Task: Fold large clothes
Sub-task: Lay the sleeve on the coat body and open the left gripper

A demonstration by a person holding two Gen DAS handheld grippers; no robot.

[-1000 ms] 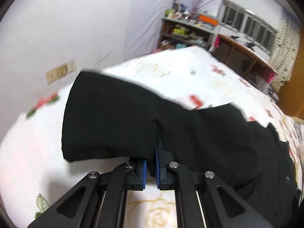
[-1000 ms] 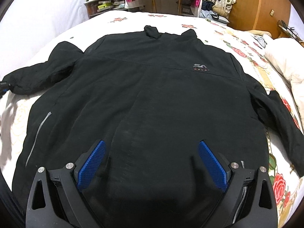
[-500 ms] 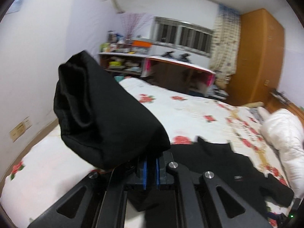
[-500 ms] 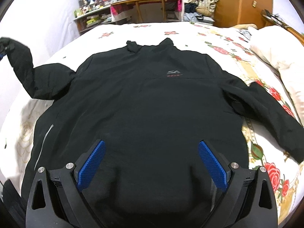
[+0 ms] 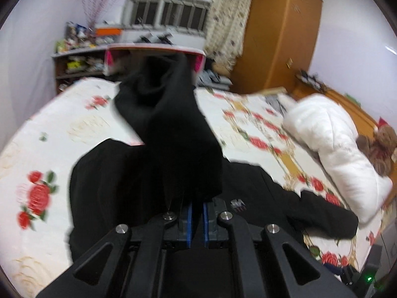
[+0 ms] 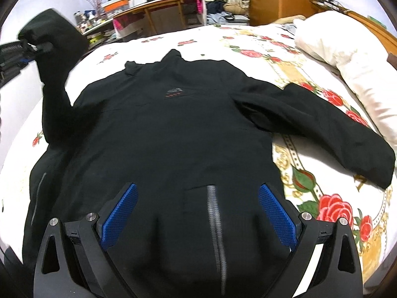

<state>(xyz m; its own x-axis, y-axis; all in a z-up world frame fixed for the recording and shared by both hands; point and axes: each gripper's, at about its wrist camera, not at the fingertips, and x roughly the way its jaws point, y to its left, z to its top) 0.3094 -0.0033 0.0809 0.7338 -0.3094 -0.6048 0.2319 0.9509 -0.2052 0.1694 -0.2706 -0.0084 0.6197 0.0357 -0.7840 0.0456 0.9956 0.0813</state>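
L gripper [image 5: 196,221] is pinching the jacket's left sleeve [image 5: 168,129], holding it raised above the bed's [image 6: 310,173] left edge. R gripper [image 6: 198,213], fingers wide w/ nothing between, is hovering over the jacket [image 6: 173,134] hem; the torso lies rightward of the lifted sleeve.

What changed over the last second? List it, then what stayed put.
The left gripper, shut on the sleeve, lifted it off the bed and swung it in over the jacket. Unchanged: the right gripper open, the other sleeve flat.
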